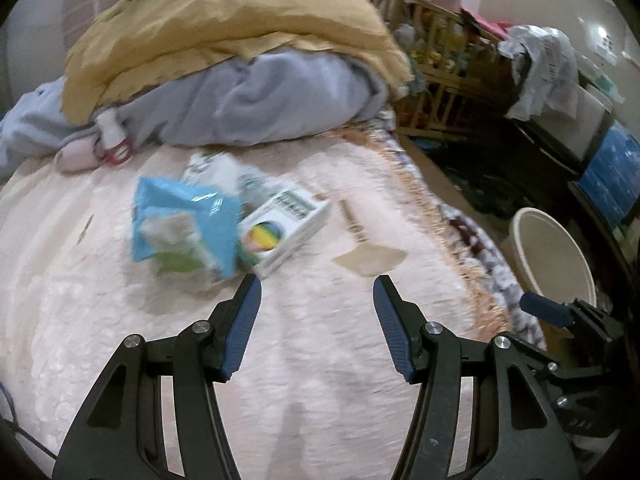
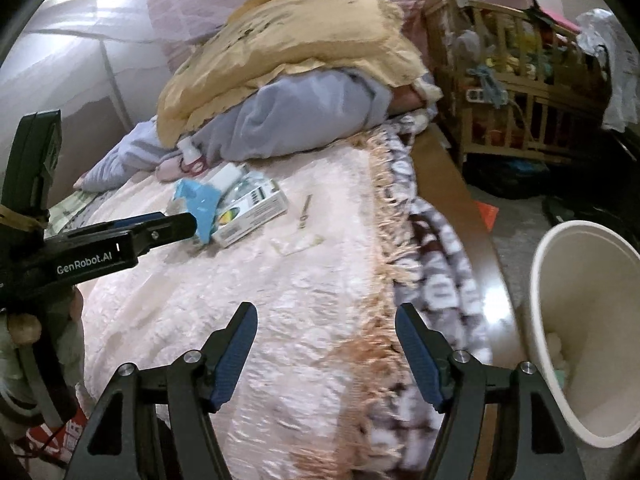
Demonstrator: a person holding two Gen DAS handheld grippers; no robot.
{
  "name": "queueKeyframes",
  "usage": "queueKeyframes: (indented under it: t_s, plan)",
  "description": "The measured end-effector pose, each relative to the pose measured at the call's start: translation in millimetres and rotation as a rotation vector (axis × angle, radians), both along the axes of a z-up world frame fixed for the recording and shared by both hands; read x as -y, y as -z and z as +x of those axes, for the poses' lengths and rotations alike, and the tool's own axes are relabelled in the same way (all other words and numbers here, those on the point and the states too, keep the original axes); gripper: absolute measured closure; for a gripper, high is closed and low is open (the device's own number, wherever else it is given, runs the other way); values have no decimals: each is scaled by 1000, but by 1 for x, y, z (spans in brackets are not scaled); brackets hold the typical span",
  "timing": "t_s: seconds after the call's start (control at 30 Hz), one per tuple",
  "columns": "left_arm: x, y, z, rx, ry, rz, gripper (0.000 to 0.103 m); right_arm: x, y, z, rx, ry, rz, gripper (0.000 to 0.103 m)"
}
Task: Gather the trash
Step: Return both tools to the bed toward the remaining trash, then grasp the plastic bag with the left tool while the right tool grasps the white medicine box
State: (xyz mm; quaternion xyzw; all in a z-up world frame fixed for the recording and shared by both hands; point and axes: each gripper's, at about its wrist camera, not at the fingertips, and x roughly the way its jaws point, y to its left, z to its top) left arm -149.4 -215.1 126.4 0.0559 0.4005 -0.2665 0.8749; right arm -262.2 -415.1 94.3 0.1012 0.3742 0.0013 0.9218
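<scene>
A heap of trash lies on the pink bed cover (image 1: 304, 360): a blue packet (image 1: 184, 224), a white box with a coloured circle (image 1: 284, 228) and a white wrapper (image 1: 212, 164) behind them. A tan paper scrap (image 1: 370, 260) and a thin stick (image 1: 352, 216) lie to the right. My left gripper (image 1: 317, 284) is open and empty, just short of the box. My right gripper (image 2: 326, 312) is open and empty over the cover's fringed edge. From there I see the left gripper (image 2: 188, 222) reaching the blue packet (image 2: 200, 200) and box (image 2: 252, 212). A cream bin (image 2: 592, 320) stands on the floor at the right.
Yellow and grey blankets (image 1: 240, 60) are piled at the head of the bed. A wooden crib (image 2: 512, 92) full of things stands beyond the bed's right side. The bin (image 1: 556, 252) holds a few white bits. A hand (image 2: 24, 320) holds the left gripper.
</scene>
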Motion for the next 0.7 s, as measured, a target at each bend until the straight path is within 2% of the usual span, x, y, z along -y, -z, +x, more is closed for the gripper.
queueKeyframes:
  t_s: [0.2, 0.4, 0.7]
  plan:
    - [-46, 15, 20, -34, -90, -1, 46, -23, 10, 20, -32, -57, 8, 34]
    - [-82, 31, 44, -80, -152, -54, 46, -39, 18, 54, -64, -96, 50, 34]
    - [-79, 52, 85, -90, -158, -105, 43, -50, 22, 93, -85, -120, 88, 30]
